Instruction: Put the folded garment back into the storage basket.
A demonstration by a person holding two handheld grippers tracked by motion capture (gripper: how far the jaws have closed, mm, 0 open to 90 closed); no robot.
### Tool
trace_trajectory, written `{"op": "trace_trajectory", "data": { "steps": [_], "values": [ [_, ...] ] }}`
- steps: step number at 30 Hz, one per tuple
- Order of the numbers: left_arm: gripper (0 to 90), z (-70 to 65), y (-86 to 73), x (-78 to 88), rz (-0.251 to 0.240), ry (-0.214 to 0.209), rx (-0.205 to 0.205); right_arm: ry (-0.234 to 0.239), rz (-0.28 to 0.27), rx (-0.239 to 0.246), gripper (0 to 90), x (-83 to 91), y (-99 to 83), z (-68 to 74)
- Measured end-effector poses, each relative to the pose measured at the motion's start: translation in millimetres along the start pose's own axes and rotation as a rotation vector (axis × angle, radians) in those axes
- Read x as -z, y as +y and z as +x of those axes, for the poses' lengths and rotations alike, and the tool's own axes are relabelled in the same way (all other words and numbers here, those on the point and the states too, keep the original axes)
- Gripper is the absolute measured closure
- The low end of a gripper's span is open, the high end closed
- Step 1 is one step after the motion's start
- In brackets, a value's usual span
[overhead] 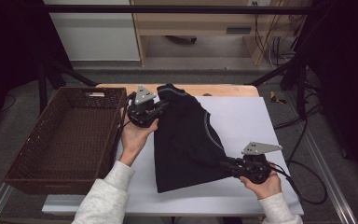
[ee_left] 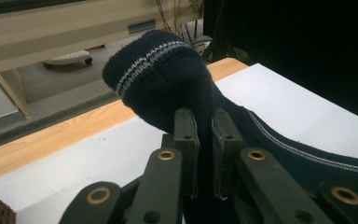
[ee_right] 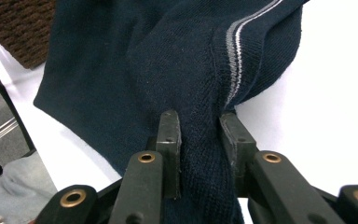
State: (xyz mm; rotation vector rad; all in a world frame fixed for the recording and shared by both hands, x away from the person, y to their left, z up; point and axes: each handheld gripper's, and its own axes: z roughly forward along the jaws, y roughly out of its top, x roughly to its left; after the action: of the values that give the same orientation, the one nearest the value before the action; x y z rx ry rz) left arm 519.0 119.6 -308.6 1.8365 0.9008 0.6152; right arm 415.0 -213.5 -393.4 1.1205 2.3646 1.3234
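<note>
A dark navy knit garment (overhead: 186,140) lies across a white sheet (overhead: 242,121) on a wooden table (overhead: 223,89), pinched at two places by hand-held grippers. The left gripper (overhead: 161,108), at about eleven o'clock from the middle of the garment, has its jaws closed tight on a striped, ribbed end of the knit, which bulges up past the jaw tips in the left gripper view (ee_left: 158,70). The right gripper (overhead: 224,164), at about four o'clock from the middle of the garment, is likewise clamped on a bunched fold of the cloth beside a pale stripe (ee_right: 235,46). The fabric stretches between the two grips, its lower edge resting on the sheet. A brown woven basket (overhead: 51,175) stands at nine o'clock of the garment, just beside the sheet. The person's pale sleeves (overhead: 105,196) enter from six o'clock.
</note>
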Motion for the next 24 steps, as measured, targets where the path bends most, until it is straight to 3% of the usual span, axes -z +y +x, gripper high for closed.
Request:
{"op": "trace_trajectory", "data": {
  "steps": [24],
  "values": [
    [83.2,18.0,17.3,41.0,-0.019,0.042,0.002,0.043,-0.031,0.057,72.9,-3.9,30.8,20.2]
  ]
}}
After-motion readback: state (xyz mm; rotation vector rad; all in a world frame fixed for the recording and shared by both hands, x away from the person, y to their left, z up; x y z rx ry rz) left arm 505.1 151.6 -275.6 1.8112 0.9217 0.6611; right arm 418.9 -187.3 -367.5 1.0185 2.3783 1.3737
